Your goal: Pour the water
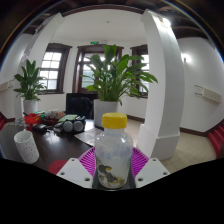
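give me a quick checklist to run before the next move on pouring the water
1. Clear plastic bottle with yellow cap between the tool fingers: ok.
2. Both pink pads pressing the bottle: ok, they look to touch it at each side.
3. Bottle upright: ok.
4. Yellow cap off for pouring: not ok, it is on.
5. White cup on the dark table, off to one side and apart from the bottle: ok.
6. Water level in the bottle: cannot tell.
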`<action>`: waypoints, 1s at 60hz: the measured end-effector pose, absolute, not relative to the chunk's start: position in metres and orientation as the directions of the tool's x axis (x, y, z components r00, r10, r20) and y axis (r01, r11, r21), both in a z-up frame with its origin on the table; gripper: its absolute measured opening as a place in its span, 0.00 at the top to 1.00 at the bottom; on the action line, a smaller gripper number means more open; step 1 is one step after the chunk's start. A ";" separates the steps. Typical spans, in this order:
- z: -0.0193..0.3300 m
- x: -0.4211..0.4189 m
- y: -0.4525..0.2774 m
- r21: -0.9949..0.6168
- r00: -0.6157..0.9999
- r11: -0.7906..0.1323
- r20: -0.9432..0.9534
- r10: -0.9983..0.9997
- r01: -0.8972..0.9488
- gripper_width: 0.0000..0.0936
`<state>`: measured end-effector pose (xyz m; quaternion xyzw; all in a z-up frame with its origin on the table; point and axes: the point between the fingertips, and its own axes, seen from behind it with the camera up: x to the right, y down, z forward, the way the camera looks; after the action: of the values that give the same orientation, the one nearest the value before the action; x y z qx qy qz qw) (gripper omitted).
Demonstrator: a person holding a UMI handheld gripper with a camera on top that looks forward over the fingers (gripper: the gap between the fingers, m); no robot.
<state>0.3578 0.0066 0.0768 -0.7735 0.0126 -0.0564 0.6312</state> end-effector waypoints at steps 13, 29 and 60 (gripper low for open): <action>0.075 0.351 0.004 -0.963 0.984 -0.235 0.153 -0.086 0.129 0.58; 0.114 0.300 0.004 -0.694 0.725 -0.243 0.687 0.058 0.677 0.58; 0.131 0.178 0.025 0.239 -0.232 -0.028 0.960 0.159 0.971 0.56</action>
<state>0.1779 0.0247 0.1313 -0.4858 -0.5813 -0.5271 0.3850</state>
